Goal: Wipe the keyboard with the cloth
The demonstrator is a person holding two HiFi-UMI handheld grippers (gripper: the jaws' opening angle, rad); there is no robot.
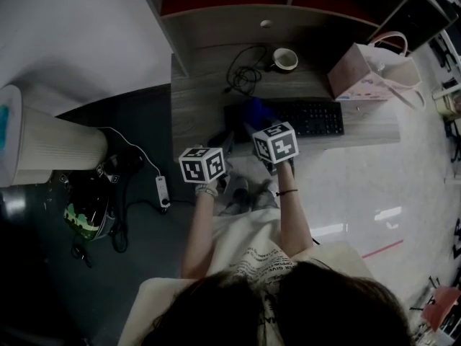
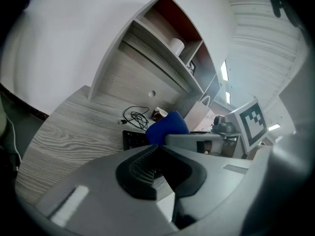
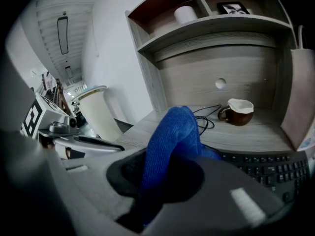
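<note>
A black keyboard lies along the front edge of the wooden desk. My right gripper is shut on a blue cloth, which bunches up over the keyboard's left end. In the right gripper view the cloth rises from between the jaws, and the keyboard runs off to the right. My left gripper hovers just left of the cloth at the desk's front edge, jaws together and empty. From the left gripper view, the cloth and the keyboard's end lie just ahead.
A brown mug and a coiled black cable sit at the back of the desk. A pink bag stands at the right end. Shelves rise behind. On the floor to the left are a power strip and a white cylinder.
</note>
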